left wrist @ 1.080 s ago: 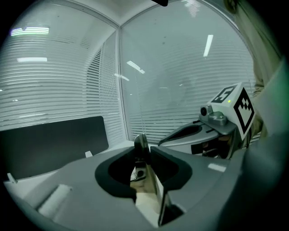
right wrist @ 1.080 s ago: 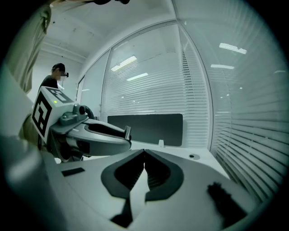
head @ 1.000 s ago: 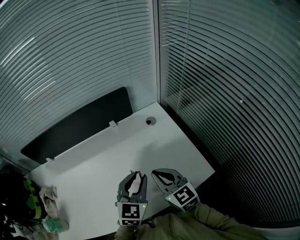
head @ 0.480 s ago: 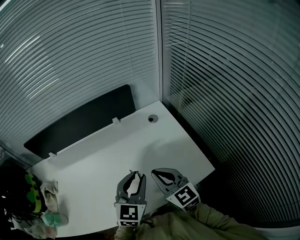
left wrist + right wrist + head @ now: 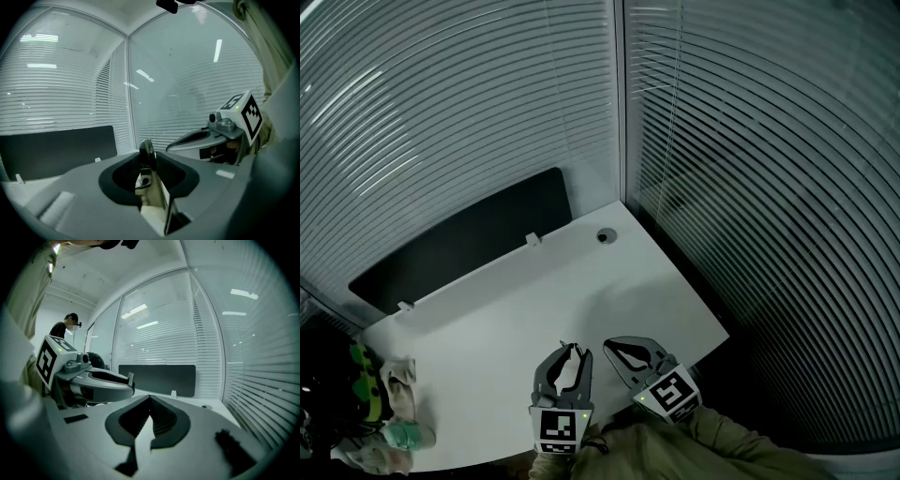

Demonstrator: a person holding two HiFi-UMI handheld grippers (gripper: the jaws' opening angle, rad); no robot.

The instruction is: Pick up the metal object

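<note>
The left tool (image 5: 571, 350) is clamped on a thin metal piece (image 5: 148, 158), which stands upright between its dark pads and pokes up a little past their tips. It is held just above the near part of the white worktop (image 5: 534, 300). The lower part of the metal piece sits down inside the tool's hollow, and its exact shape there is hard to make out. The right tool (image 5: 614, 345) hangs just beside the left one, on its right. Its two ribbed pads are pressed tip to tip with nothing between them (image 5: 150, 399). Both tools point away from the person, whose olive sleeve (image 5: 703, 448) shows at the bottom edge of the head view. A dark panel (image 5: 459, 248) stands along the far edge of the worktop, and a small round hole (image 5: 603, 236) lies near the far corner. A crumpled cloth (image 5: 398, 392) rests at the left end, well apart from the tools. Slatted blinds (image 5: 750, 169) cover the glass walls behind and to the right. In the right gripper view a person (image 5: 62, 328) stands far off, beyond the left tool.
</note>
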